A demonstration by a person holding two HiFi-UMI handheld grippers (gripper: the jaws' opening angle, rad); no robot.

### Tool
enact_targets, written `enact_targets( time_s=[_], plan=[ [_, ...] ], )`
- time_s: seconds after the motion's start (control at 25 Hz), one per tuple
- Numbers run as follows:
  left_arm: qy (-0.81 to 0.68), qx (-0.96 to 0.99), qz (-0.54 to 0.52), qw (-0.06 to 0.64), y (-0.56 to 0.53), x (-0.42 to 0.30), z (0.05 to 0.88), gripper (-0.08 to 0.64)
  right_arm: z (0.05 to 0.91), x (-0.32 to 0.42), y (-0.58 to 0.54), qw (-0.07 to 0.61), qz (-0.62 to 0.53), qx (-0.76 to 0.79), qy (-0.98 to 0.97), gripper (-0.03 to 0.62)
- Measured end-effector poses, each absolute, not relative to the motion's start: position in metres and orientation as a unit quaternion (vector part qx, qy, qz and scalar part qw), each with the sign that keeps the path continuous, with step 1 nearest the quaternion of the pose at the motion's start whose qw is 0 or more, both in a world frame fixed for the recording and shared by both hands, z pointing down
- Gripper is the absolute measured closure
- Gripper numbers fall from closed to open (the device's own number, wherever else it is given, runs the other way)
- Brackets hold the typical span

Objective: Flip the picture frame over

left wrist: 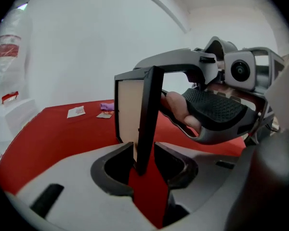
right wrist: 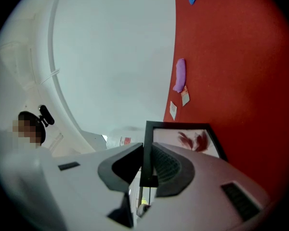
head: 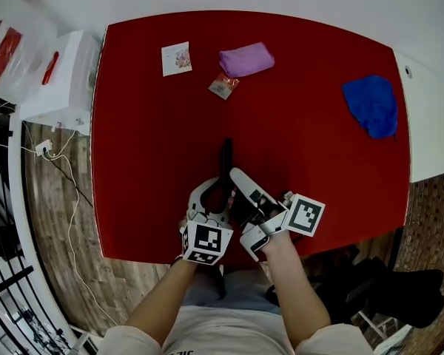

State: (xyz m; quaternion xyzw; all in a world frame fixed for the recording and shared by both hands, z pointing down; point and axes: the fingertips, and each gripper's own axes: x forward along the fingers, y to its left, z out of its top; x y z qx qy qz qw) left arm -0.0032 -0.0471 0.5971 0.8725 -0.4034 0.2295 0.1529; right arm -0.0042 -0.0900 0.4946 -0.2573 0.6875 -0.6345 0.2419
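Currently, your right gripper [right wrist: 147,165] jaws are clamping the picture frame [head: 226,156], which is standing on edge at lower centre of the desk [head: 318,161]. Your left gripper [left wrist: 144,160] jaws are straddling its near edge, open and not pressing.

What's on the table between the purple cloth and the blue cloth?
Nothing. In the head view, only bare red table runs between the purple cloth and the blue cloth.
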Motion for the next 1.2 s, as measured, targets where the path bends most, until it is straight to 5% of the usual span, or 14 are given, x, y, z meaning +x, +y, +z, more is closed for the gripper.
enact_targets(
  time_s=[0.32, 0.56, 0.8, 1.08, 1.2],
  plan=[
    [-0.438, 0.859, 0.239, 0.117, -0.056, -0.001, 0.594, 0.476, 0.495, 0.008, -0.093, 0.241, -0.632, -0.266, 0.687, 0.531],
    [-0.441, 0.853, 0.265, 0.094, -0.056, 0.000, 0.595, 0.479, 0.491, 0.027, -0.096, 0.118, -0.564, -0.358, 0.734, 0.528],
    [-0.447, 0.845, 0.283, 0.075, -0.056, 0.004, 0.596, 0.477, 0.485, 0.036, -0.101, 0.008, -0.501, -0.410, 0.762, 0.430],
    [-0.444, 0.843, 0.298, 0.057, -0.055, 0.011, 0.597, 0.477, 0.500, 0.033, -0.091, -0.065, -0.467, -0.427, 0.772, 0.430],
    [-0.432, 0.851, 0.290, 0.072, -0.051, 0.013, 0.599, 0.471, 0.502, 0.040, -0.090, -0.053, -0.483, -0.420, 0.766, 0.483]
  ],
)
